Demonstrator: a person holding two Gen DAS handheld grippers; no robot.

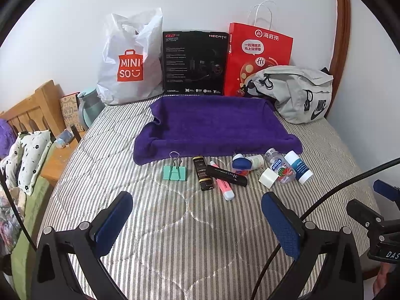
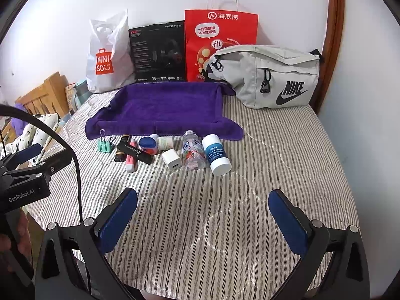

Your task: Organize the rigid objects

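On the striped quilted bed [image 1: 175, 225], a row of small rigid items lies just in front of the folded purple towel [image 1: 215, 127]: a mint-green metal binder clip [image 1: 175, 172], a black tube with gold lettering [image 1: 203, 175], a pink highlighter [image 1: 225, 187], a white cube charger [image 2: 171, 161] and a white-capped blue-labelled bottle [image 2: 216, 155]. The towel, its edges turned up like a tray, seems laid out to receive them. Both the left hand-held gripper [image 1: 197, 225] and the right hand-held gripper [image 2: 202, 225] hover spread wide and empty, well short of the row, likely choosing a first pick.

White wall [image 1: 200, 2]; wooden headboard [image 1: 35, 110]; striped bedspread [image 2: 275, 150].
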